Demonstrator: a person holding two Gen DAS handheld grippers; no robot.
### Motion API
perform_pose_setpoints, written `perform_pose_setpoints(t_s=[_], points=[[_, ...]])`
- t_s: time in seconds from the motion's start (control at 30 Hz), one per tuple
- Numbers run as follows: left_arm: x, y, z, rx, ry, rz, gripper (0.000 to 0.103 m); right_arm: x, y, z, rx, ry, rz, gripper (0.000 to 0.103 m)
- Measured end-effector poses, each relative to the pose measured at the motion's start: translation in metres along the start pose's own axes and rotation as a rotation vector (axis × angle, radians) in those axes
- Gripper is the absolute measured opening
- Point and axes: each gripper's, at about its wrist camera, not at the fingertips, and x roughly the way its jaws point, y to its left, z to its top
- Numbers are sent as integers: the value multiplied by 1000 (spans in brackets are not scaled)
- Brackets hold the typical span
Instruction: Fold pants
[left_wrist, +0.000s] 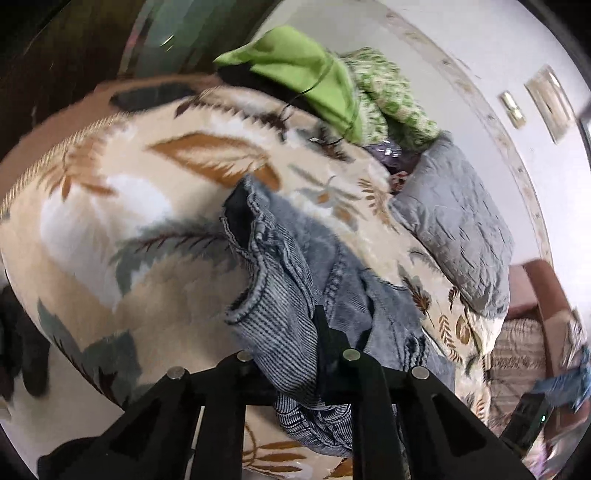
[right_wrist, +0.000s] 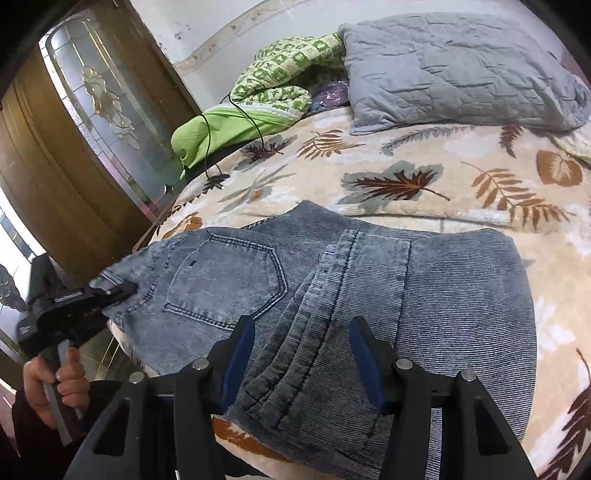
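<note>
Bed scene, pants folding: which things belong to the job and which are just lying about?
In use:
jeans
left gripper, shut on jeans
right gripper, open over jeans

Lying about:
leaf-print blanket
grey pillow
green cloth
black cable

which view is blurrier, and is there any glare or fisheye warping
Left wrist view: motion-smeared, the blanket leaf print and pants seams soft, the wall bowed into a curve. Right wrist view: sharper, pocket stitching on the pants crisp; bright washout at the left edge, door glass lightly reflective, bed edges bulging.
</note>
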Motion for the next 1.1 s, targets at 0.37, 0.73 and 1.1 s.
perform_pose_setpoints(t_s=[0.37, 0.73, 1.1], points=[[-39, -88, -11, 288, -87, -27, 14, 26, -35, 1, 156, 140, -29, 57], [-38, -191, -58, 535, -32, -124, 14, -21, -112, 5, 476, 34, 99, 57], [61, -287, -155, 724, 195, -191, 15, -106, -207, -8, 730, -199, 61, 57]])
